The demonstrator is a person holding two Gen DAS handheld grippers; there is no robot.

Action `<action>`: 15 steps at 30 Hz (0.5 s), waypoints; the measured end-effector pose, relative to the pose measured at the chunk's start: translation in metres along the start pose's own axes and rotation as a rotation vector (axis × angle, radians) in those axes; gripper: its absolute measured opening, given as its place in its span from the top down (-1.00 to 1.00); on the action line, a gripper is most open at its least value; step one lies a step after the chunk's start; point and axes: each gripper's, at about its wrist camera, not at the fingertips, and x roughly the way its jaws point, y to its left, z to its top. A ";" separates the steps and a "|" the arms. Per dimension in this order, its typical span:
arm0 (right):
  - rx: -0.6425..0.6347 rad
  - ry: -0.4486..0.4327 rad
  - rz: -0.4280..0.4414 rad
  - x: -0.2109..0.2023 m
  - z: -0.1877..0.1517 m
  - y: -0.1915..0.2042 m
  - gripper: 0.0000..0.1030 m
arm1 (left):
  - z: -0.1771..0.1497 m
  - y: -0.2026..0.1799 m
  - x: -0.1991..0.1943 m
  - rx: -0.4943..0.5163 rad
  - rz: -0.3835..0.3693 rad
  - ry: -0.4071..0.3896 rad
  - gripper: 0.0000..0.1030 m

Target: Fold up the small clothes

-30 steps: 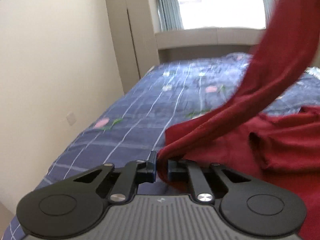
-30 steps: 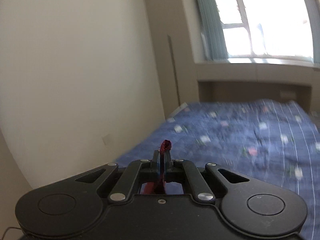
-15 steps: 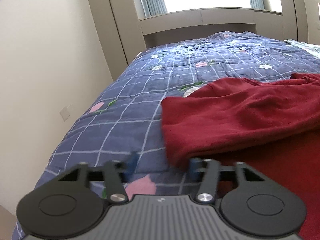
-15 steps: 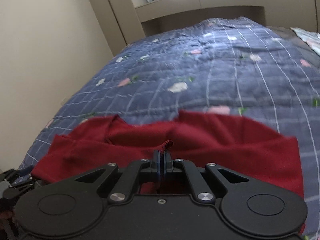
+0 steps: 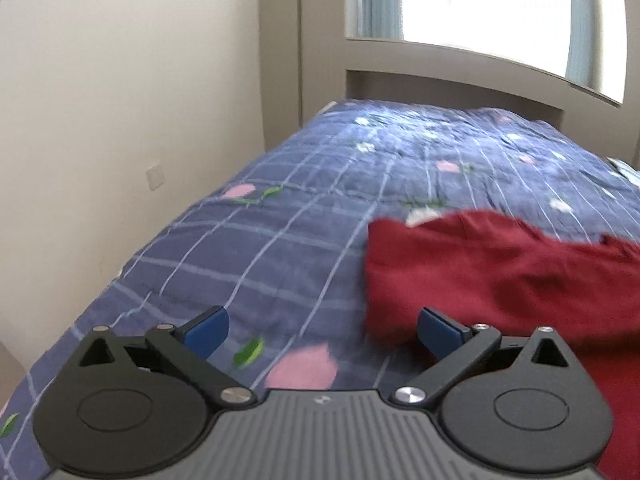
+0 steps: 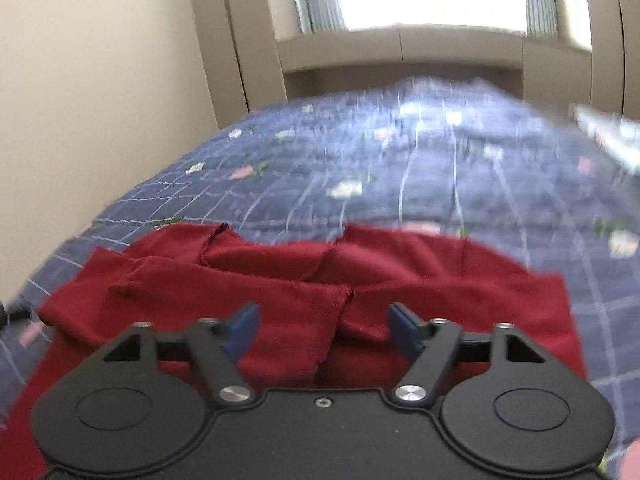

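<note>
A dark red garment [image 5: 500, 276] lies folded over on the blue quilted bed. In the left wrist view it fills the lower right. My left gripper [image 5: 322, 330] is open and empty, just above the quilt at the garment's left edge; its right fingertip [image 5: 438, 330] is close to the cloth. In the right wrist view the red garment [image 6: 280, 288] lies rumpled with a folded flap in front. My right gripper [image 6: 324, 330] is open and empty, hovering over the flap.
The blue checked quilt [image 5: 304, 216] with flower prints covers the bed. A cream wall [image 5: 100, 120] runs along the left side. A beige headboard ledge [image 6: 400, 52] and a bright window stand at the far end. Some pale fabric [image 6: 608, 136] lies at far right.
Both grippers opened and let go of the red garment. It dropped from being held up and now lies folded on the bed. Both grippers have drawn back a little.
</note>
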 end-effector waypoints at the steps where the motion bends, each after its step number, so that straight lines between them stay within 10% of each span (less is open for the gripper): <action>1: -0.035 -0.022 -0.022 -0.001 -0.001 0.006 -0.59 | 0.005 -0.007 0.008 -0.007 0.014 -0.010 -0.99; 15: -0.209 -0.039 -0.385 0.024 -0.034 0.017 -0.82 | -0.002 -0.041 0.068 -0.015 0.121 0.052 -1.00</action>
